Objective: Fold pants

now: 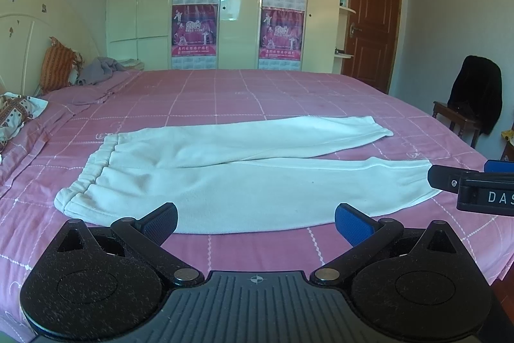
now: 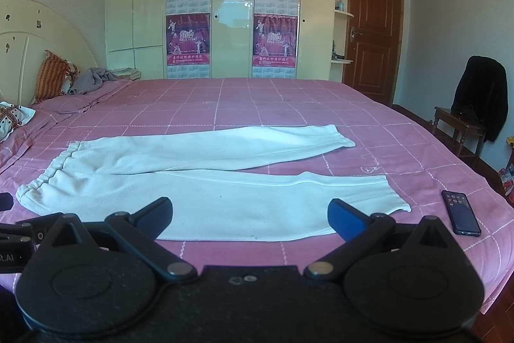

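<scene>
White sweatpants (image 1: 225,182) lie flat on the pink checked bedspread (image 1: 257,98), waistband to the left, both legs running right and slightly spread. In the right wrist view the same pants (image 2: 199,192) fill the middle of the bed. My left gripper (image 1: 256,219) is open, hovering just in front of the near leg's lower edge, nothing between its fingers. My right gripper (image 2: 249,214) is open too, over the near leg's front edge, holding nothing. The right gripper's side shows at the right edge of the left wrist view (image 1: 475,188).
A black phone (image 2: 461,217) lies on the bed right of the near cuff. Pillows (image 1: 57,66) and a grey garment (image 1: 99,71) sit by the headboard at left. A wooden chair with a black jacket (image 1: 475,92) stands right of the bed, a wardrobe behind.
</scene>
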`<action>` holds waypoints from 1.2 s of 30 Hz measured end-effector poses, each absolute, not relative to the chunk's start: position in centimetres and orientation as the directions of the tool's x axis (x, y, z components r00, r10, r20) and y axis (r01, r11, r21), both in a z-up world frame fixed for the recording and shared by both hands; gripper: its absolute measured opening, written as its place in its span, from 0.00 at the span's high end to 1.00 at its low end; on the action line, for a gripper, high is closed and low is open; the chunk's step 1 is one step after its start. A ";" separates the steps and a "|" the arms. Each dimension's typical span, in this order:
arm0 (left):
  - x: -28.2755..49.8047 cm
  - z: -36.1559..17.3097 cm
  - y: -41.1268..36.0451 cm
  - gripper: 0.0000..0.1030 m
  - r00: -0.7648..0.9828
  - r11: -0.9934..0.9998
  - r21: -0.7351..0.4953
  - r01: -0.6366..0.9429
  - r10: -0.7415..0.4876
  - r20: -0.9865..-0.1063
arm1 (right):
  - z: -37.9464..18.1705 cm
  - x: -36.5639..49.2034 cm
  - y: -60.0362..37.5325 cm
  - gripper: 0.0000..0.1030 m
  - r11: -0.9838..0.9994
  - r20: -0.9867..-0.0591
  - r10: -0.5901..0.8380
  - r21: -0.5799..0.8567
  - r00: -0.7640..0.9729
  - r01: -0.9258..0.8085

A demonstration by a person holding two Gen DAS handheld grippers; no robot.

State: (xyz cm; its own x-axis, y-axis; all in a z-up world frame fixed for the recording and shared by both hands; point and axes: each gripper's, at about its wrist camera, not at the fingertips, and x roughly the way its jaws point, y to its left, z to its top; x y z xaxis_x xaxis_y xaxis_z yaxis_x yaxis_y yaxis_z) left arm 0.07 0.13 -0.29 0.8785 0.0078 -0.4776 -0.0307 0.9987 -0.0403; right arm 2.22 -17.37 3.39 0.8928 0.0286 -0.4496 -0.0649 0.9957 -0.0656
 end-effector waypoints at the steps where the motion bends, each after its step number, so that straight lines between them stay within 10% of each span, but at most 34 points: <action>1: 0.0 -0.3 0.2 0.00 0.879 0.999 -0.041 -0.031 0.008 -0.477 | 3.4 2.2 -17.4 0.00 0.996 -0.450 0.029 -0.065 0.893 -0.065; 36: 2.5 -1.4 2.4 0.00 0.849 0.993 -0.083 -0.085 0.029 -0.528 | 2.3 3.7 -16.2 0.00 0.991 -0.496 0.043 -0.091 0.867 -0.100</action>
State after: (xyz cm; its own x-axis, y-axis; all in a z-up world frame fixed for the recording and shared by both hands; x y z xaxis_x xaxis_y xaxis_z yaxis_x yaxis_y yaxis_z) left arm 2.46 2.44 -1.41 0.8490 0.0287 -0.5277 -0.0852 0.9929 -0.0832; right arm 3.71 -16.20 2.35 0.8675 0.0427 -0.4956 -0.1005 0.9908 -0.0905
